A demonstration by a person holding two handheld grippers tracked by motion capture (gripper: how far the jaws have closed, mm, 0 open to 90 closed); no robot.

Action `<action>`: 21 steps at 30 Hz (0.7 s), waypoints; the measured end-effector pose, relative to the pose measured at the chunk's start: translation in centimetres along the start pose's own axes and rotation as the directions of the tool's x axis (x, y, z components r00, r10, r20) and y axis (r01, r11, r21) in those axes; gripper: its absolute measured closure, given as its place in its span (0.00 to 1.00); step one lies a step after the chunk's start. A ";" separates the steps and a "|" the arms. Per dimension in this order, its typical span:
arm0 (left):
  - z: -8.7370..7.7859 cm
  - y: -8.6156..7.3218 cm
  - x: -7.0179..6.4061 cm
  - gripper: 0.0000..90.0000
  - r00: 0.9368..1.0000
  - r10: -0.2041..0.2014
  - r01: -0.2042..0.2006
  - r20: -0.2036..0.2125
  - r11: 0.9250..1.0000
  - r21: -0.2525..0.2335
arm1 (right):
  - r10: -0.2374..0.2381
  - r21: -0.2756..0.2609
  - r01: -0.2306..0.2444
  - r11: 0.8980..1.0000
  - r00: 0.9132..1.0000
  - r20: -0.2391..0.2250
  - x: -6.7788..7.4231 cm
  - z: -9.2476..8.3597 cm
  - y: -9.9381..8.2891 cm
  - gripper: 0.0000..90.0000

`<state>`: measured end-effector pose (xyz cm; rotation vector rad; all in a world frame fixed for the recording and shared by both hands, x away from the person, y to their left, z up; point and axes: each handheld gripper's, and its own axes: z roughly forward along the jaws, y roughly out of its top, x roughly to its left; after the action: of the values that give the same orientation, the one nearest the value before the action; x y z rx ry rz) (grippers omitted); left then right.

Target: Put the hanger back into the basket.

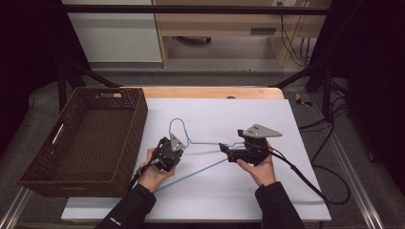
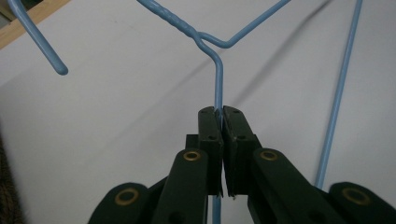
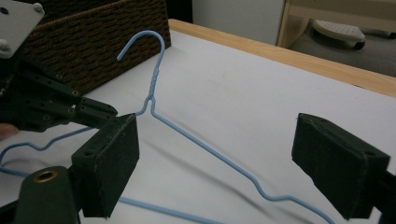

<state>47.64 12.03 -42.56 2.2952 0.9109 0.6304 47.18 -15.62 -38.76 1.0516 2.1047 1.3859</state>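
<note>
High view first: a blue wire hanger (image 1: 191,143) sat over the white tabletop (image 1: 286,191), hook end pointing away from the person, with a dark woven basket (image 1: 129,143) off to the left at the table's edge. The left gripper (image 1: 168,153) had hold of it, no doubt about that. Over on the left gripper view, the fingers (image 2: 209,126) were pressed together on the wire of the hanger (image 2: 218,79), pinching one sloping shoulder just below the twisted neck. The wire ran up out of the pads to the bend, then off into the twist, and the hook's rounded tip hung at upper left. The long bottom bar slanted down the right side of that view, and the hanger's shadow on the sheet lay apart from the wire, so that end looked raised off the surface.

Now the right gripper (image 1: 224,147): it lay level beside the hanger's other shoulder, pointing towards the left one, held in the right hand (image 1: 258,167). On the right gripper view, its fingers (image 3: 112,163) stood spread wide, and the other shoulder of the hanger (image 3: 210,151) ran down through the open gap between them. Neither pad was touching the wire. The left gripper (image 3: 100,111) showed at the left there, clamped near the neck, with the basket (image 3: 93,42) just behind it and the tabletop's wooden edge (image 3: 289,56) beyond.
</note>
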 end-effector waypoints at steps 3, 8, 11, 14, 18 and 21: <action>-0.1 0.0 0.0 0.97 1.000 0.004 -0.004 0.003 1.000 0.001 | -0.008 0.016 0.008 1.000 1.000 -0.010 0.6 1.7 0.6 0.18; -0.2 0.0 -0.1 0.97 1.000 0.006 -0.006 0.003 1.000 -0.005 | -0.004 0.022 0.005 1.000 0.999 -0.032 1.6 3.9 1.4 0.21; -0.4 0.0 -0.2 0.97 1.000 0.012 -0.012 0.002 1.000 -0.007 | -0.011 0.031 0.011 0.999 0.999 -0.030 2.0 5.1 1.7 0.22; -0.4 0.0 -0.2 0.97 1.000 0.009 -0.009 0.005 1.000 -0.008 | -0.007 0.045 0.008 0.999 1.000 -0.023 2.1 6.1 1.9 0.22; -0.4 0.0 -0.2 0.97 1.000 0.010 -0.010 0.005 1.000 -0.009 | 0.003 0.062 -0.001 0.998 1.000 -0.025 2.3 7.5 2.0 0.24; -0.4 0.0 -0.2 0.97 1.000 0.012 -0.012 0.005 1.000 -0.009 | 0.013 0.073 -0.011 0.997 1.000 -0.029 2.5 8.5 1.8 0.27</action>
<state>47.27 11.99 -42.30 2.2947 0.8913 0.6320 52.08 -8.25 -40.56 1.0798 2.1882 1.3467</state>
